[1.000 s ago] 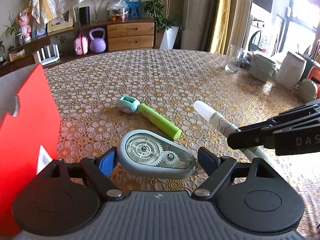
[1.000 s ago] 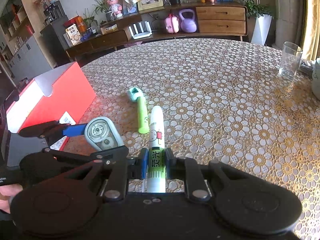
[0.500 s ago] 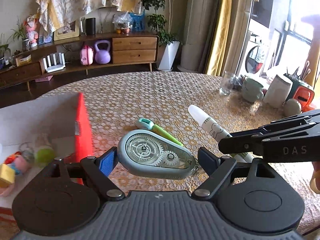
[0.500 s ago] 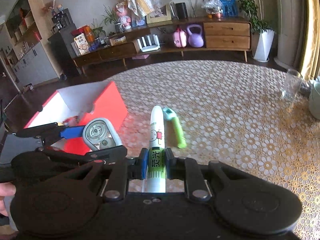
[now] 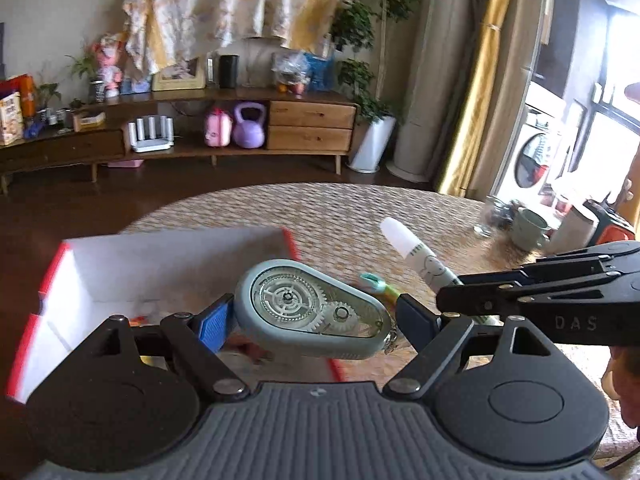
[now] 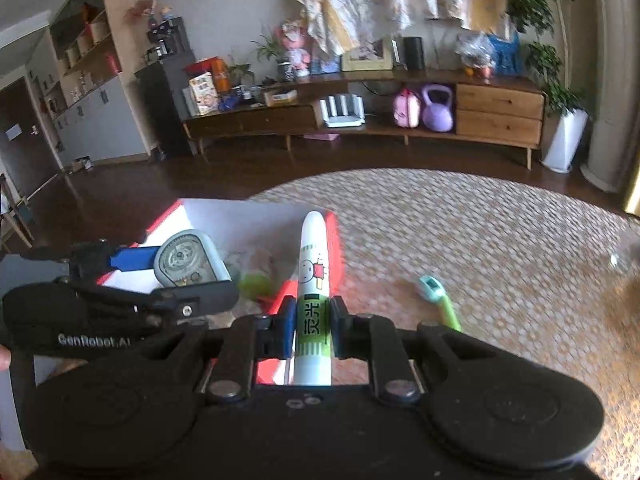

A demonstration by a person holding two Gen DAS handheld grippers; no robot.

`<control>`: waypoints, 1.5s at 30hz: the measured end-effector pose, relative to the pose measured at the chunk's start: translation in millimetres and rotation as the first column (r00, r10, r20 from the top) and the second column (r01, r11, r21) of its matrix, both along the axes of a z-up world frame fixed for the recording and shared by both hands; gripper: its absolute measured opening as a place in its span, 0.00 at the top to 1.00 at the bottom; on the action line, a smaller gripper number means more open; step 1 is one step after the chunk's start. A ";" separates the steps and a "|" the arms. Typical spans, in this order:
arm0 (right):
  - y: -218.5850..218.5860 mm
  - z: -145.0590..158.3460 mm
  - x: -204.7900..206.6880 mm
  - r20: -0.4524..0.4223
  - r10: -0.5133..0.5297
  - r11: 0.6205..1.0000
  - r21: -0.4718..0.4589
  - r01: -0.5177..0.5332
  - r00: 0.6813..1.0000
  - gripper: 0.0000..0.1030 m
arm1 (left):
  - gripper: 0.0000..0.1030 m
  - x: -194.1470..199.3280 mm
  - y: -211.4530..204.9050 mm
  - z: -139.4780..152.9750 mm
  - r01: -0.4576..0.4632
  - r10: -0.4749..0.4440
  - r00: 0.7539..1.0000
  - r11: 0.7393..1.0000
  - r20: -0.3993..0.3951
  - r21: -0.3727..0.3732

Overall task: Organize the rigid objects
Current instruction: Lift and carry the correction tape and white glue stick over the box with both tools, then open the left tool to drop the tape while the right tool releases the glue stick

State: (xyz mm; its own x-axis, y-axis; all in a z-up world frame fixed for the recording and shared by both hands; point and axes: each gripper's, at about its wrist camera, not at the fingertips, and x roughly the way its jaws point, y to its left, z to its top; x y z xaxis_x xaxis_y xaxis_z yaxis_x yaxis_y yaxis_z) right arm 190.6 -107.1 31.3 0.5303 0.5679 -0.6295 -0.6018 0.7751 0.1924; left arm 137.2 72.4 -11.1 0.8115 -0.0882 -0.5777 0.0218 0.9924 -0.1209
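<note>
My left gripper is shut on a grey correction-tape dispenser and holds it in the air over the red box, which is white inside. The dispenser also shows in the right wrist view. My right gripper is shut on a white glue stick with a green label, lifted over the box's right wall. The glue stick shows in the left wrist view too. A green pen with a teal cap lies on the table.
The round table has a patterned lace cloth. Small items, one of them green, lie inside the box. A glass, a mug and containers stand at the table's far right edge.
Both grippers have risen from the table with their objects and moved left over the red box. The green pen stays on the table.
</note>
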 end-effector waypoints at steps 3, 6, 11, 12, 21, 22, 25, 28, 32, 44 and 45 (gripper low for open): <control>23.2 1.7 0.3 0.002 0.020 1.000 -0.005 -0.019 1.000 0.84 | 0.17 -1.4 23.9 4.9 -0.030 0.030 1.000 0.999 0.001 0.025; 44.5 1.3 0.0 0.008 0.037 0.999 -0.018 -0.037 0.999 0.84 | 0.17 1.4 46.1 7.3 -0.054 0.054 0.999 0.998 -0.006 0.041; 79.0 -5.2 7.9 0.001 0.063 0.997 -0.044 -0.063 0.998 0.84 | 0.17 12.4 82.3 3.8 -0.091 0.094 0.995 0.994 -0.034 0.064; 84.9 -7.2 8.9 0.001 0.068 0.996 -0.051 -0.068 0.998 0.84 | 0.17 15.4 86.7 1.8 -0.097 0.100 0.994 0.993 -0.041 0.071; 131.4 -34.9 35.6 -0.022 0.075 0.989 -0.128 -0.077 0.997 0.84 | 0.17 48.6 133.1 -26.8 -0.130 0.140 0.982 0.988 -0.128 0.078; 135.2 -39.2 38.7 -0.023 0.075 0.987 -0.140 -0.077 0.997 0.84 | 0.17 52.9 136.6 -30.5 -0.126 0.136 0.981 0.989 -0.136 0.077; 146.3 -52.3 49.8 -0.042 0.080 0.982 -0.168 -0.086 0.996 0.84 | 0.17 61.6 140.3 -41.9 -0.121 0.132 0.978 0.990 -0.162 0.076; 158.1 -64.6 56.6 -0.056 0.096 0.974 -0.203 -0.106 0.994 0.84 | 0.17 74.0 146.0 -52.6 -0.119 0.130 0.973 0.990 -0.188 0.071; 168.3 -79.4 64.9 -0.081 0.098 0.966 -0.233 -0.114 0.992 0.84 | 0.17 91.4 151.5 -69.9 -0.128 0.137 0.960 0.990 -0.246 0.055; 178.2 -97.8 71.1 -0.122 0.095 0.956 -0.265 -0.124 0.988 0.84 | 0.16 116.5 149.3 -95.3 -0.095 0.134 0.897 0.989 -0.421 0.110; 178.2 -98.4 70.9 -0.122 0.094 0.956 -0.267 -0.124 0.988 0.83 | 0.16 117.4 148.2 -95.9 -0.095 0.137 0.894 0.988 -0.427 0.119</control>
